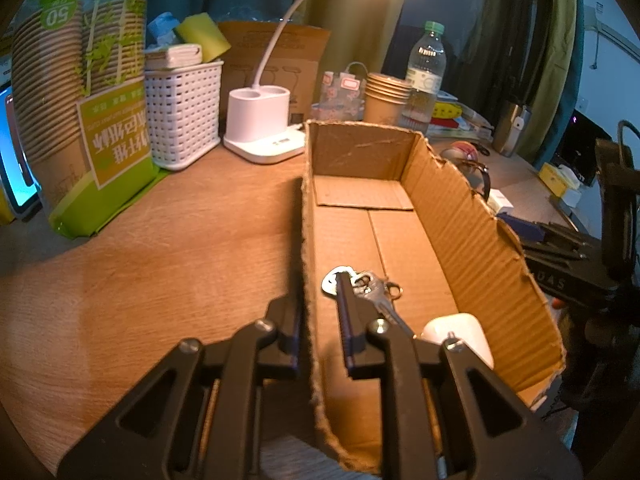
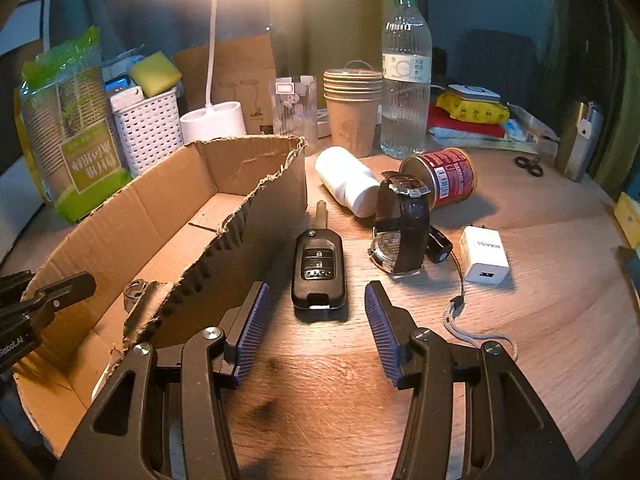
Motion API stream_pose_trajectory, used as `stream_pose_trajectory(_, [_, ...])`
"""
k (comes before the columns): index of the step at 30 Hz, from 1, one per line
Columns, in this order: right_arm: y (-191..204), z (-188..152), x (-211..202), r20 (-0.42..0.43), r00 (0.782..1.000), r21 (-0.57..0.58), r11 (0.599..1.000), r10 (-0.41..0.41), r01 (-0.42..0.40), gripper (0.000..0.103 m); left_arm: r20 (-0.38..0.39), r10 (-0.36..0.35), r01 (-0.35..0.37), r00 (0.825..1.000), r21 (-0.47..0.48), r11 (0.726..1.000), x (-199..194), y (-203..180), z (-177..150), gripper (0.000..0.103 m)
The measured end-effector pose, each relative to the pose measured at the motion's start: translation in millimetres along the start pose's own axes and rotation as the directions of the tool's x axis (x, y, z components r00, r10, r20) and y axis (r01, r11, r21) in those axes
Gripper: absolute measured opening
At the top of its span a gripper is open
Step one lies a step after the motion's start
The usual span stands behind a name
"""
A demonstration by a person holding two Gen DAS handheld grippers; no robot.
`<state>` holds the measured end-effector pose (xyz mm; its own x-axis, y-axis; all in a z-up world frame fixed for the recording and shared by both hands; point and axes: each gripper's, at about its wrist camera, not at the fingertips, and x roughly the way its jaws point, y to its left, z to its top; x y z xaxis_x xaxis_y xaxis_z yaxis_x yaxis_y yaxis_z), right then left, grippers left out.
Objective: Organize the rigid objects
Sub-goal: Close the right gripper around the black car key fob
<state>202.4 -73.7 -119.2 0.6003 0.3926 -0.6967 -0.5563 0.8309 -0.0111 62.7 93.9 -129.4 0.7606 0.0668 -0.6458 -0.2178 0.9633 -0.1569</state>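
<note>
Left gripper [image 1: 320, 312]: we pinched the cardboard box [image 1: 472, 240] wall, steadying it.
Right gripper [image 2: 316, 332]: fingers spread, nothing held, lined up on the car key [image 2: 319, 270].
Car key: on table [image 2: 540, 320], beside box.

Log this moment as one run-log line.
left claw: shut on cardboard box wall | right claw: open, before car key fob | keys, white case: boxed

A cluttered home desk: a wooden tabletop [image 2: 520, 320] under a lit white gooseneck lamp [image 1: 260, 120], with stacked brown paper cups [image 2: 352, 116] and dark curtains [image 1: 352, 12] behind.
</note>
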Motion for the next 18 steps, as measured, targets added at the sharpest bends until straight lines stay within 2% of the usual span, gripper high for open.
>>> stream_pose_trajectory(13, [7, 9, 19, -0.04, 0.999, -0.005, 1.0, -0.018, 0.018, 0.053, 0.004, 0.019, -0.019, 1.0, -0.01, 1.0, -2, 3, 0, 0.02])
stream_pose_trajectory(18, [5, 11, 33, -0.099, 0.995, -0.005, 1.0, -0.025, 0.024, 0.053, 0.005, 0.025, -0.025, 1.0, -0.015, 1.0, -2, 3, 0, 0.021])
